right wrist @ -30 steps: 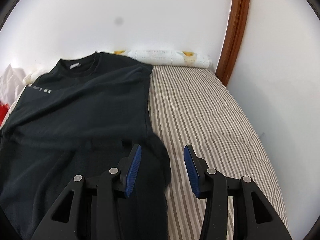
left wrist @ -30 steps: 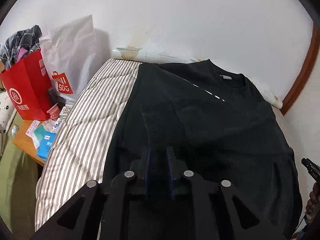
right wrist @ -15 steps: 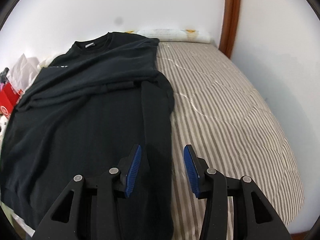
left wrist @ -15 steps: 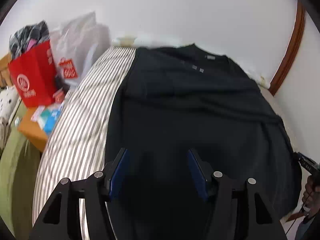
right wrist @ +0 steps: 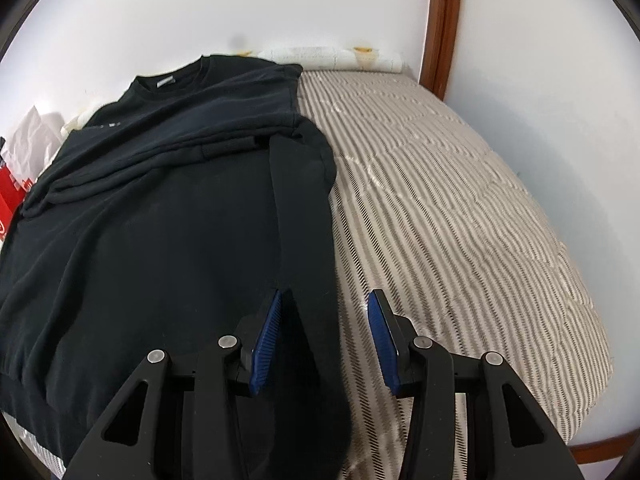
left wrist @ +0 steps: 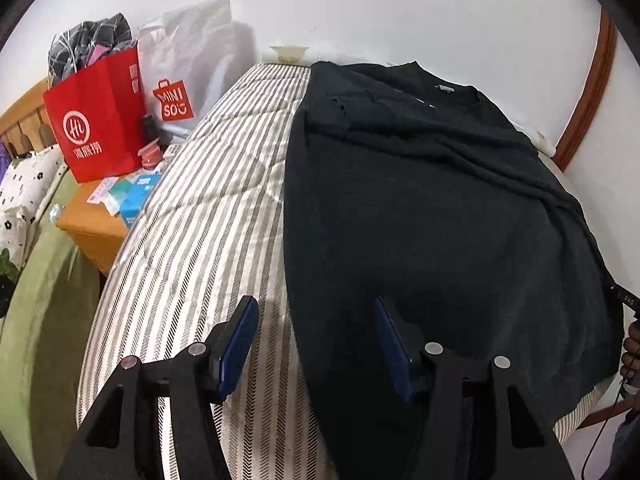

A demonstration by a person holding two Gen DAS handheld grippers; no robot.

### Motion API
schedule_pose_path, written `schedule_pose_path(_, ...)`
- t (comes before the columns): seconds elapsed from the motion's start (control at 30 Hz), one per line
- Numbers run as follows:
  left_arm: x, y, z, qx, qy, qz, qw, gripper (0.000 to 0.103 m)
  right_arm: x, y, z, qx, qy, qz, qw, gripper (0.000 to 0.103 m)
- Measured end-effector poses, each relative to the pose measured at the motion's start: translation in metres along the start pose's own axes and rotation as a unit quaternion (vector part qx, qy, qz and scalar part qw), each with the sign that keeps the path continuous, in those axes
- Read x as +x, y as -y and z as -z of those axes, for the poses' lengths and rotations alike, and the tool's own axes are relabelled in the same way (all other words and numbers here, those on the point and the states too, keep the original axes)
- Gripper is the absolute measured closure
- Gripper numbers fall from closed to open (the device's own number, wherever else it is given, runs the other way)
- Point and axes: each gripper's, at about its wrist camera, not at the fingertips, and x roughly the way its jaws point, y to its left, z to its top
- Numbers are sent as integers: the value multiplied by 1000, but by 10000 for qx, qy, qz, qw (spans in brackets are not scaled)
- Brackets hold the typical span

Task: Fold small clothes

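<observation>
Left wrist view showed the left gripper (left wrist: 314, 344) spread over the black sweatshirt's (left wrist: 432, 208) left edge on the striped bed (left wrist: 208, 208). The right gripper (right wrist: 324, 336) hung spread over its right folded sleeve (right wrist: 304, 208).

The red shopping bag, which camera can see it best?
The left wrist view: the red shopping bag stands whole beside the bed, white logo facing us. The right wrist view catches only a red sliver at its left edge, behind the black shirt.
</observation>
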Motion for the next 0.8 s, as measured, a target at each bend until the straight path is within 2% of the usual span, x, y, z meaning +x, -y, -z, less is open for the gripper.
schedule_pose_path(0.23,5,0,6,192,-19,-19,9998,47,1,-4,0,64,-43,46,10000,59)
schedule_pose_path(0.8,4,3,9,258,71,-80,9996,44,3,-3,0,106,-94,62,9999,60)
